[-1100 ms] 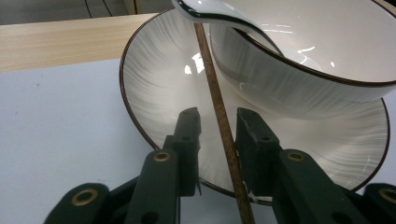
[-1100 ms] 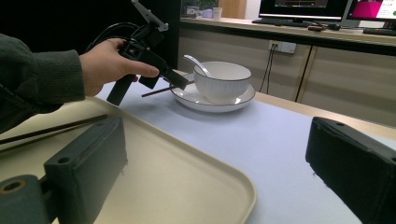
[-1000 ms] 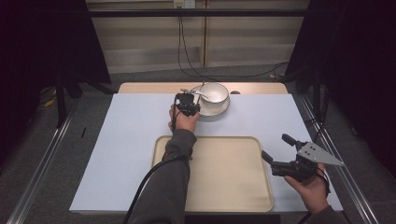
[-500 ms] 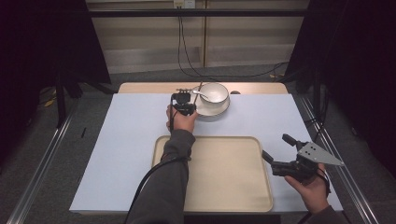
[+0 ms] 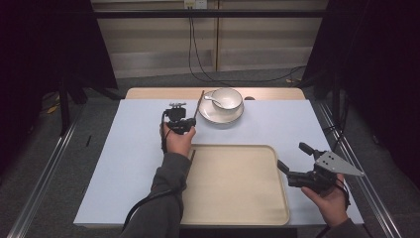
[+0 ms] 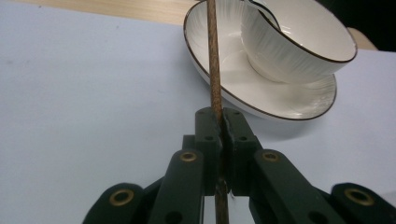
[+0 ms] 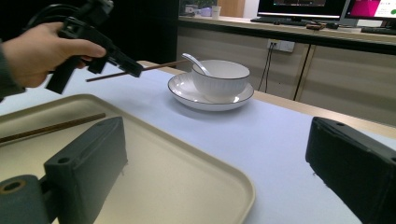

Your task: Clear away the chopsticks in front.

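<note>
My left gripper (image 5: 184, 120) is shut on a thin brown chopstick (image 5: 200, 101), held off the table just left of the plate. In the left gripper view the stick (image 6: 214, 56) runs up from between the closed jaws of the left gripper (image 6: 219, 117) past the plate's rim. The white bowl (image 5: 228, 98) sits on a white plate (image 5: 218, 115) with a spoon (image 5: 210, 97) in it. A second chopstick (image 7: 51, 126) lies on the beige tray (image 5: 237, 198) at its left side. My right gripper (image 5: 291, 155) hovers open by the tray's right edge, nothing between its jaws.
A pale blue mat (image 5: 119, 163) covers the table, with a wooden strip (image 5: 153, 93) showing along the far edge. Metal rails (image 5: 44, 173) run along both sides. Cables hang down the back wall.
My left gripper has drawn back from the plate, leftward and toward the person, lifting the chopstick with it. The right gripper has stayed put.
</note>
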The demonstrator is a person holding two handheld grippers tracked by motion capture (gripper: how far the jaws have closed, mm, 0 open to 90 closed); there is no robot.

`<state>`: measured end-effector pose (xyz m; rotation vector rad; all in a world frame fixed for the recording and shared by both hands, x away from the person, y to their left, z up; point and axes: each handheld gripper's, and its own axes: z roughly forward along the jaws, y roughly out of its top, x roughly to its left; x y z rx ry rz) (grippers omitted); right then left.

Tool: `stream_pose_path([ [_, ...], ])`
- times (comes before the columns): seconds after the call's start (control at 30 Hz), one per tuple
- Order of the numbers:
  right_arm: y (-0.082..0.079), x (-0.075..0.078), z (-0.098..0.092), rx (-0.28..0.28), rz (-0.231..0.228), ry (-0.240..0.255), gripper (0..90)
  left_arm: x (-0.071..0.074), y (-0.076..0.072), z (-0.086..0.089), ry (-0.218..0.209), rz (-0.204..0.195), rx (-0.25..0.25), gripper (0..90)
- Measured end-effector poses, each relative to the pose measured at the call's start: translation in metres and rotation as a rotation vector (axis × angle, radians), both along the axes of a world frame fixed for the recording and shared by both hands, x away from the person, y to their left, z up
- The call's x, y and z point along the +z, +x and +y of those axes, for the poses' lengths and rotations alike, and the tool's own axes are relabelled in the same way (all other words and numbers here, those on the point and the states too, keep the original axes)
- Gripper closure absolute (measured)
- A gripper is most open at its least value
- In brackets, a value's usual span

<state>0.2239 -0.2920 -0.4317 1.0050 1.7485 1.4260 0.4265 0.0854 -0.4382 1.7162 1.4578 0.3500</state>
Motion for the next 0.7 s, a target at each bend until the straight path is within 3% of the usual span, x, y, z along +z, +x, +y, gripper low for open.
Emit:
stream_pose_path([
  [0.13,0.0,0.0,0.001,0.002,0.003,0.002,4.9,0.007,-0.016,0.009,-0.025,-0.001,0.009,85.8],
  [0.23,-0.001,0.0,0.001,0.0,0.006,0.002,4.8,0.014,-0.03,0.015,-0.004,-0.006,-0.006,85.8],
  [0.37,0.0,0.0,0.001,0.001,0.004,-0.001,4.8,0.022,-0.052,0.023,-0.038,-0.025,0.002,85.7],
  [0.7,0.0,0.0,0.002,0.002,0.008,-0.004,4.8,0.025,-0.101,0.03,-0.056,-0.075,-0.013,85.7],
])
